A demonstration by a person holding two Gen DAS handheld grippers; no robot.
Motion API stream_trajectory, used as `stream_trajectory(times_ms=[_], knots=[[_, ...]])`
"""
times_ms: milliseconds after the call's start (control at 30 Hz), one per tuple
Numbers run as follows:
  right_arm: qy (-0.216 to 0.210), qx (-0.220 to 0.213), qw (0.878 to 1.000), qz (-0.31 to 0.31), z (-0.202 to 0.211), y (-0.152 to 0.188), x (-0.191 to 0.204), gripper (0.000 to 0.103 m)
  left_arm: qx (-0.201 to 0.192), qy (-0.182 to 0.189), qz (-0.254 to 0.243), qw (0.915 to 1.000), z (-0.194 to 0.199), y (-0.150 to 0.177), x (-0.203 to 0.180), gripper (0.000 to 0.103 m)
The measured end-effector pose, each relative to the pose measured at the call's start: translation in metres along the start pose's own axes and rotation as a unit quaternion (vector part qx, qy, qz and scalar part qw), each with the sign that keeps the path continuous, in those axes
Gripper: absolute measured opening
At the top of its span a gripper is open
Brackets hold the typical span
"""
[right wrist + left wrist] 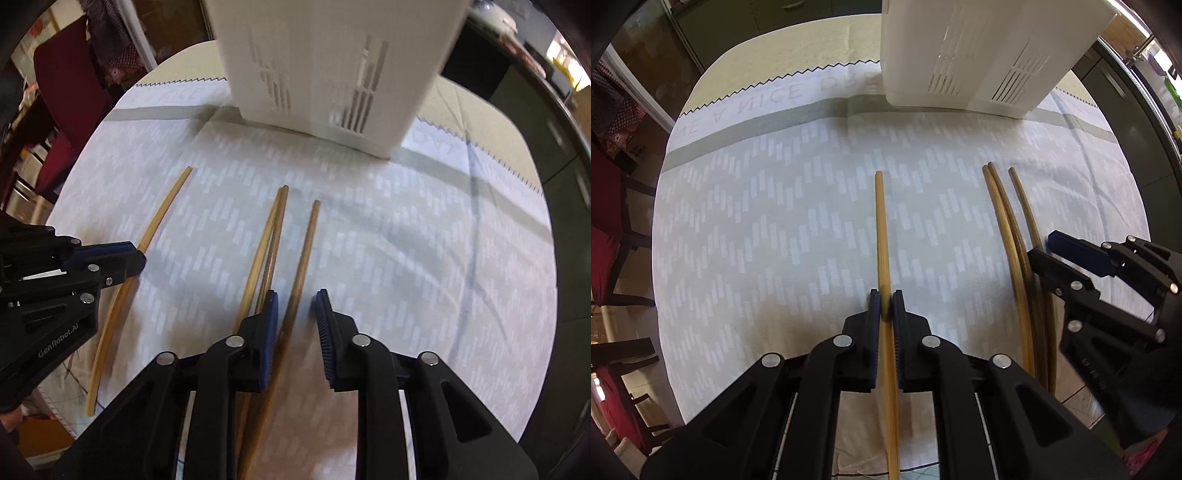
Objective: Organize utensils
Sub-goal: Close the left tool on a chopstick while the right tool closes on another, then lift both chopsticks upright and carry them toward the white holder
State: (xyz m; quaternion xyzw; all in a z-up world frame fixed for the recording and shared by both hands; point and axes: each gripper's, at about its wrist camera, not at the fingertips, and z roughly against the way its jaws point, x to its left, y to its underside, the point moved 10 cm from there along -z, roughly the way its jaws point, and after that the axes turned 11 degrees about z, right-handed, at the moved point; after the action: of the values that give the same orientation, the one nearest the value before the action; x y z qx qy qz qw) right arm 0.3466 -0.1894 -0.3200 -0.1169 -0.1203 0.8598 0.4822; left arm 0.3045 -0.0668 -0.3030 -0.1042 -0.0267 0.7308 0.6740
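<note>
Left hand-held gripper (pixel 886 304) clamps light chopstick (pixel 882 229) lying on table (pixel 757 229); right hand-held gripper (pixel 297 306) open, straddling dark chopstick (pixel 304 251). Next: close, lift, carry both to white holder (pixel 979 55).

Both the left gripper (pixel 886 306) and right gripper (pixel 297 314) are black, with blue ribbed pads, silver rivets

Patterned tablecloth (pixel 757 229) on table; red chairs (pixel 605 251) beside it

Chopsticks (pixel 1015 236) on cloth (pixel 775 221), holder (pixel 960 55) behind.
</note>
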Motion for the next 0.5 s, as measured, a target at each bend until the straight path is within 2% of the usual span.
stream_trajectory(times_ms=[67, 167, 333, 500], knots=[[-0.001, 0.001, 1.0, 0.004, -0.001, -0.003, 0.003, 0.01, 0.005, 0.002, 0.007, 1.0, -0.001, -0.002, -0.002, 0.007], [-0.006, 0.001, 1.0, 0.003, -0.003, -0.008, 0.005, 0.007, 0.005, 0.004, 0.018, 0.9998, -0.002, -0.01, 0.002, 0.007], [-0.028, -0.007, 0.999, -0.019, -0.003, -0.009, -0.001, 0.007, 0.005, 0.005, 0.024, 0.9997, -0.003, -0.021, 0.002, 0.007], [-0.046, -0.041, 0.997, -0.035, 0.022, -0.009, -0.01, 0.007, 0.007, 0.004, 0.024, 0.9997, -0.005, -0.028, 0.004, 0.006]])
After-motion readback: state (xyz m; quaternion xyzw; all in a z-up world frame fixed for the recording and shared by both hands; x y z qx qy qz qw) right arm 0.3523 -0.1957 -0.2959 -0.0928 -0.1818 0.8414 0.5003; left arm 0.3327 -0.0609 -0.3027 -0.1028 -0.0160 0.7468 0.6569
